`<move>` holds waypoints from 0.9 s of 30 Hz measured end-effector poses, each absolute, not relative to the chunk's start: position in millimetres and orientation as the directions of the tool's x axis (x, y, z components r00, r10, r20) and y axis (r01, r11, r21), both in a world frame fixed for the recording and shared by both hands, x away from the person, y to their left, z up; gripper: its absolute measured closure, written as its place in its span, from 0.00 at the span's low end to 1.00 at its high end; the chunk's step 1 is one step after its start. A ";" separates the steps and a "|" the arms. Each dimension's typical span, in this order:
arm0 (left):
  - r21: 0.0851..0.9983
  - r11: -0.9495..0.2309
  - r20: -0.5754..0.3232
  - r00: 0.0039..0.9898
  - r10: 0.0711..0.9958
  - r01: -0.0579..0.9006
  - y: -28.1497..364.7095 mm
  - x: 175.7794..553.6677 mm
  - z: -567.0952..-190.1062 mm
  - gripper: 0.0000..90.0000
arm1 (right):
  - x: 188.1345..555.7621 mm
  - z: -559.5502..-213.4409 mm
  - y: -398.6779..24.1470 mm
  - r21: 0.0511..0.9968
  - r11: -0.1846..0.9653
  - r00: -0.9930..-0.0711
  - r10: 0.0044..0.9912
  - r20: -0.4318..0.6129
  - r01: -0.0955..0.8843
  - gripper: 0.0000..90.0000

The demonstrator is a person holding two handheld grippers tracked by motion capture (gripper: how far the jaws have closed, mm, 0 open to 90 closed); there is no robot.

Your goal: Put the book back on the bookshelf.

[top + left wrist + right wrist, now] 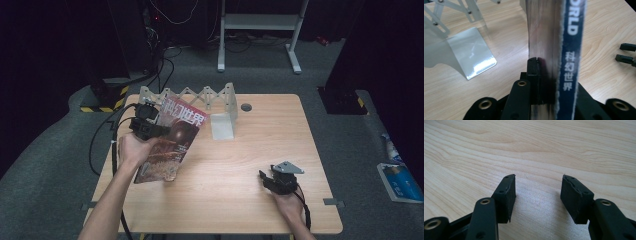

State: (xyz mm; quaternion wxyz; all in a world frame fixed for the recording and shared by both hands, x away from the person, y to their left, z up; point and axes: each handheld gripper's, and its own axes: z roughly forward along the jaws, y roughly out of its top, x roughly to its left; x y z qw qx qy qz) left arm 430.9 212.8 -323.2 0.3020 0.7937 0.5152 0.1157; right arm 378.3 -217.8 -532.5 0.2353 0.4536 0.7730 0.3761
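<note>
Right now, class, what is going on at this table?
A person works with a gripper in each hand. The left gripper is shut on a magazine, holding it tilted above the wooden table, close to a folding metal rack. The right gripper rests on the table with its jaws open and nothing between them.

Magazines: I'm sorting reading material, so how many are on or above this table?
1. The magazine is clamped in the left gripper, held tilted over the table's left side, near the metal rack. None seems hidden.
</note>
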 end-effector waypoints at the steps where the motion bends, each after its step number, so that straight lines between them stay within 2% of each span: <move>1: 0.594 -0.287 -0.127 0.440 0.889 0.751 214.7 431.6 -321.7 0.92 | 378.2 -532.5 -217.8 0.795 0.305 -0.478 0.878 -0.022 0.525 0.51; 27: 0.506 -0.260 -0.133 0.372 0.919 0.822 243.7 452.7 -304.4 0.91 | 378.1 -532.5 -217.7 0.794 0.304 -0.476 0.879 -0.021 0.526 0.51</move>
